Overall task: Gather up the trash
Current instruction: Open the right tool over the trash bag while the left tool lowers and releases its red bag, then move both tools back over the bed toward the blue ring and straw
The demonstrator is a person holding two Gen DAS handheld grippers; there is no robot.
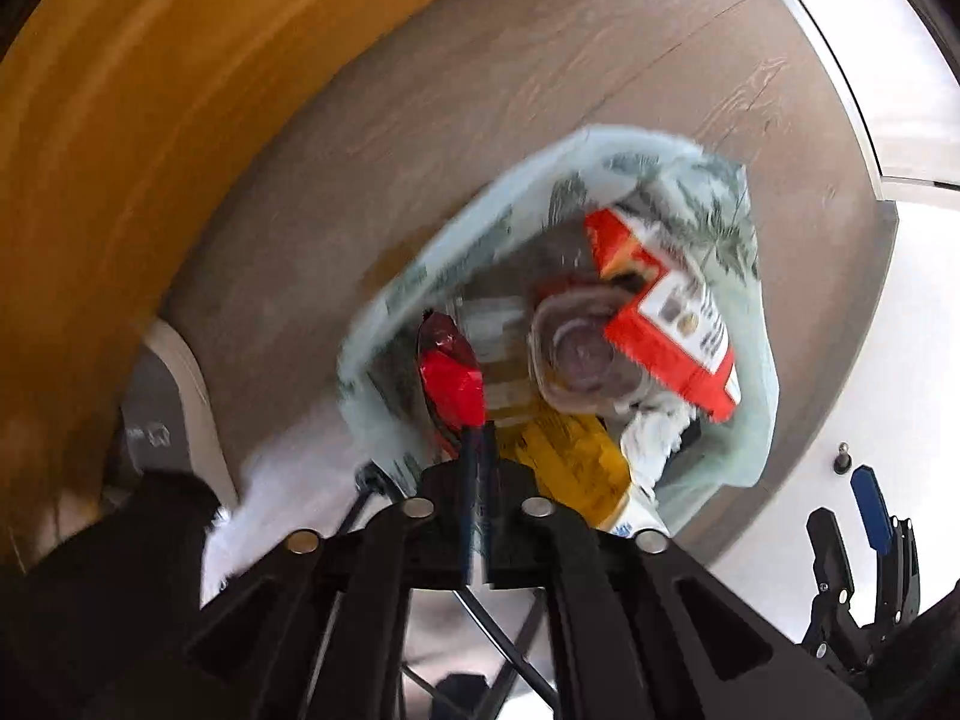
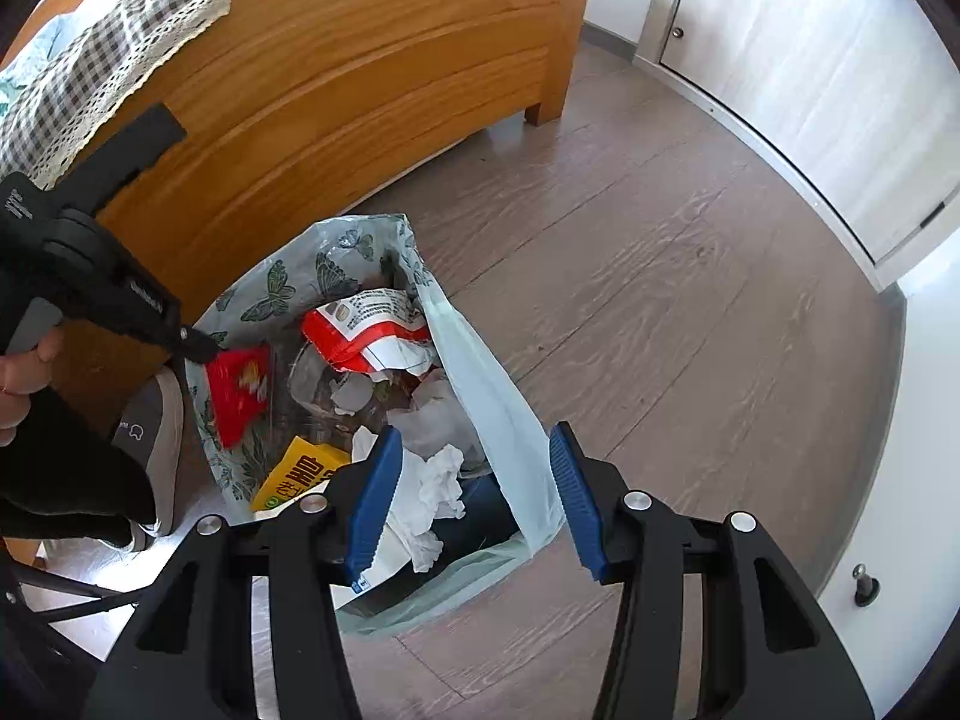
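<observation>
A pale green trash bag [image 1: 540, 192] [image 2: 498, 408] with a butterfly print stands open on the floor. It holds a red-and-white snack bag [image 1: 672, 336] [image 2: 360, 330], a clear plastic tub [image 1: 582, 354] [image 2: 318, 384], a yellow packet [image 1: 576, 462] [image 2: 306, 468] and crumpled tissue [image 1: 654, 426] [image 2: 438, 480]. My left gripper [image 1: 479, 438] [image 2: 201, 351] points down into the bag's left side, jaws a slit apart, with a red wrapper [image 1: 450, 384] [image 2: 240, 396] at its tips. My right gripper [image 2: 477, 498] [image 1: 846, 504] stands open over the bag's near rim, and its pads press on nothing.
A wooden bed frame [image 2: 360, 90] [image 1: 150, 120] with a checked, lace-edged cloth [image 2: 120, 30] rises just behind the bag. White cabinet doors [image 2: 780, 60] line the right side. A grey shoe [image 2: 156, 426] sits left of the bag. Wood floor [image 2: 660, 300] stretches to the right.
</observation>
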